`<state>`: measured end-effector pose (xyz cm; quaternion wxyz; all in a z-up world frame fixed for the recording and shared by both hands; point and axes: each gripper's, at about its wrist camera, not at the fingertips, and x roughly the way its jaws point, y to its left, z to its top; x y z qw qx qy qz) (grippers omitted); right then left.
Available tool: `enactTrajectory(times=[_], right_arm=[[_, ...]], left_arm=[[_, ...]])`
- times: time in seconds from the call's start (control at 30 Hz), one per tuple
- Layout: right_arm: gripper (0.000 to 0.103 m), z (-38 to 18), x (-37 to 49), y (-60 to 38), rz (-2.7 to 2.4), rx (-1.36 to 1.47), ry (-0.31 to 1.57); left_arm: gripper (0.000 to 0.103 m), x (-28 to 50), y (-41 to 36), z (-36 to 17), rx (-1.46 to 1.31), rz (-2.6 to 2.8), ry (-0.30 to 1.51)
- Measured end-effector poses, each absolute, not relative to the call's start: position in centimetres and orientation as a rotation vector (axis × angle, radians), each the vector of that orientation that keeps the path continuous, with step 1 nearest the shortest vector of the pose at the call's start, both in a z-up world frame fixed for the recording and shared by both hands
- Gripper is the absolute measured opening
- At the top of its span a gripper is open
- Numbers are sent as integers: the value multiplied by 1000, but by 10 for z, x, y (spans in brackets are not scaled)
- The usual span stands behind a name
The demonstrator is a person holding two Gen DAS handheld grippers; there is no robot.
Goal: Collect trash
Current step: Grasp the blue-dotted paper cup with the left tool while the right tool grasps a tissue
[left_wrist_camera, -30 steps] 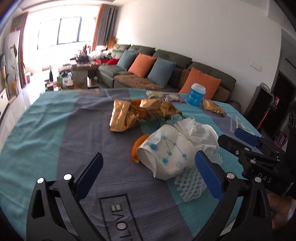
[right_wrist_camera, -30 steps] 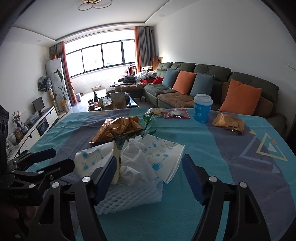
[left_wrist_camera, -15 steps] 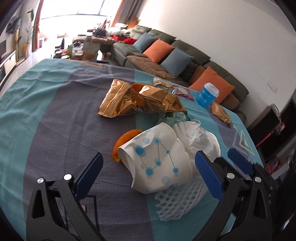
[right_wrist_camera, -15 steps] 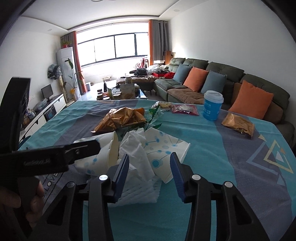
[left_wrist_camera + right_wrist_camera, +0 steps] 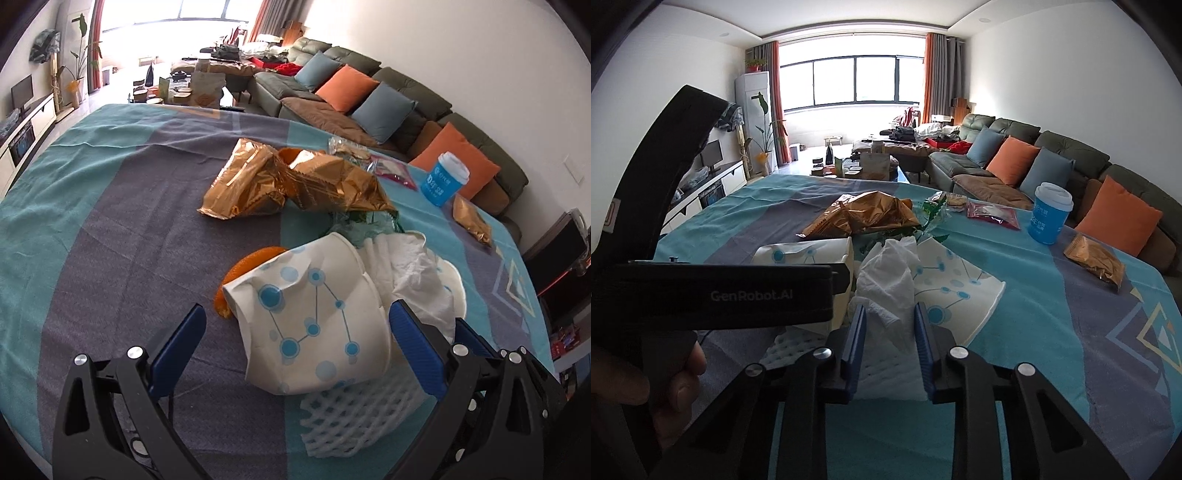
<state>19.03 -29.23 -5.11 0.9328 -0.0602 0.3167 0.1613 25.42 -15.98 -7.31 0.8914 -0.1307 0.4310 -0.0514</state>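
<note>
A crushed white paper cup with blue dots (image 5: 314,325) lies in a trash pile on the table, between the wide-open jaws of my left gripper (image 5: 295,325). Beside it are a crumpled white tissue (image 5: 410,266), white foam netting (image 5: 354,417) and orange peel (image 5: 251,262). In the right wrist view my right gripper (image 5: 889,325) has its jaws narrowed around the lower end of the tissue (image 5: 886,273), over the netting (image 5: 886,373); whether the pads touch it I cannot tell. A second flattened cup (image 5: 953,284) lies to its right. The left gripper's body (image 5: 713,295) crosses that view's left.
Gold foil wrappers (image 5: 295,181) lie behind the pile, another (image 5: 1093,258) to the right. A blue lidded cup (image 5: 1049,214) stands upright at the far right, next to a red packet (image 5: 991,214). The table's patterned cloth (image 5: 110,229) stretches left. A sofa (image 5: 1052,162) is beyond.
My right gripper's jaws have narrowed from wide open to close around the tissue. My left gripper has moved forward until the dotted cup lies between its open jaws.
</note>
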Motion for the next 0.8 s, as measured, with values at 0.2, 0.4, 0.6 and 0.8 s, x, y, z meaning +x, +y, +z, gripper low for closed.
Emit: enactTrajectory(times=[0.2, 0.4, 0.6, 0.8], right_arm=[[3, -53, 190, -295, 346, -110, 657], [2, -48, 187, -299, 358, -69, 641], [2, -38, 180, -300, 345, -56, 603], [1, -23, 170, -296, 334, -58, 552]], left_arm=[[78, 250, -165, -75, -250, -131, 896], [72, 244, -162, -72, -282, -176, 874], [72, 234, -152, -55, -297, -206, 803], [72, 219, -138, -34, -289, -201, 727]])
